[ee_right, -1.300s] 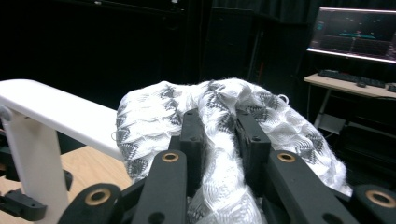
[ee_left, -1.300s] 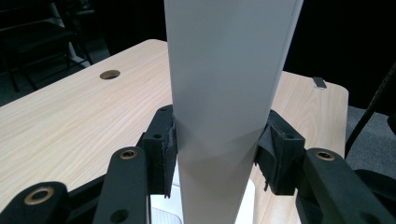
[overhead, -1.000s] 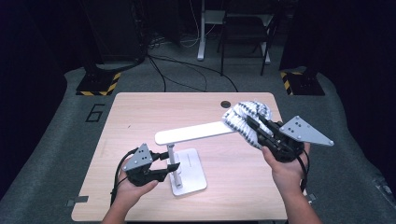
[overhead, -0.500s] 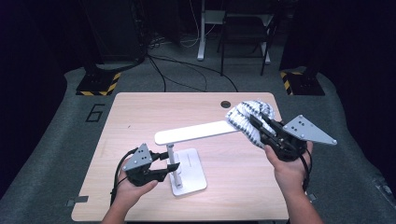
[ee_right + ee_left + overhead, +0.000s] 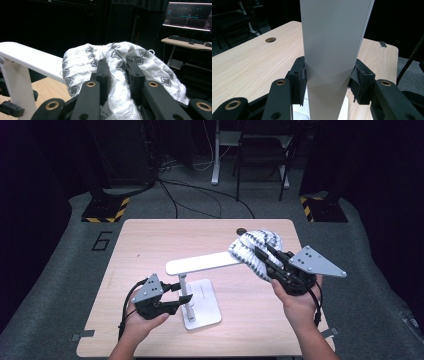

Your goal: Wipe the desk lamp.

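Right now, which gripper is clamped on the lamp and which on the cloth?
The left gripper clamps the white desk lamp's post; the right gripper pinches the grey-and-white patterned cloth at the lamp head's end.

A lamp (image 5: pixel 200 285) stands on the table (image 5: pixel 150 240), its base near the front edge and its bar reaching right and back. The left gripper (image 5: pixel 176 296) is left of the post, with the post between its jaws. A cloth (image 5: pixel 252 247) lies over the bar's right end, held by the right gripper (image 5: pixel 262 255) from the right
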The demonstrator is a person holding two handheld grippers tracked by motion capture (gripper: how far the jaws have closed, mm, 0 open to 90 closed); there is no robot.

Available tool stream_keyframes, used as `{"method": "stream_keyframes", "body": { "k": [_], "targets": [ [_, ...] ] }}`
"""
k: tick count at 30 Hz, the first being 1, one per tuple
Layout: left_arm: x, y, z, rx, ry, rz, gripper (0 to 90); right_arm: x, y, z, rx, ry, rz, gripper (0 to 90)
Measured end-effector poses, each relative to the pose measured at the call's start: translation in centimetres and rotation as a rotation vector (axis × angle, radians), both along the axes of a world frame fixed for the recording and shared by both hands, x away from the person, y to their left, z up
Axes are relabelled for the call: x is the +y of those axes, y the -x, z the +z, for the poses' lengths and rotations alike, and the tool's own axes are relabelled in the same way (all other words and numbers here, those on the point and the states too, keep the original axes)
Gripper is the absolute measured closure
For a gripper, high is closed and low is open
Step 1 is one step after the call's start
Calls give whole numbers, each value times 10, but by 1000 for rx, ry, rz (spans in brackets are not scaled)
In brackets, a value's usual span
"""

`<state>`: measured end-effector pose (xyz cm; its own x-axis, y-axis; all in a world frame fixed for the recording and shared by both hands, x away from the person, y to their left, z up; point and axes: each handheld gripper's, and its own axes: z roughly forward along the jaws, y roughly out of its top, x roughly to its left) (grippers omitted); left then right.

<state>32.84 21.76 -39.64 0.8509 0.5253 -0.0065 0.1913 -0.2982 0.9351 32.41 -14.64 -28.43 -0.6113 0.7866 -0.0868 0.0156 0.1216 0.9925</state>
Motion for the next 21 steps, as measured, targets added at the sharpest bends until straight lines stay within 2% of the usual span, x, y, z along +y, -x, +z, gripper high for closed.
{"method": "stream_keyframes", "body": {
  "k": [10, 21],
  "targets": [
    [0, 0, 0, 2, 0, -2, 531, 14, 3, -1, -5, 1, 37, 755],
    [0, 0, 0, 4, 3, 2, 531, 36, 8, -1, -23, 11, 117, 756]
  ]
}}
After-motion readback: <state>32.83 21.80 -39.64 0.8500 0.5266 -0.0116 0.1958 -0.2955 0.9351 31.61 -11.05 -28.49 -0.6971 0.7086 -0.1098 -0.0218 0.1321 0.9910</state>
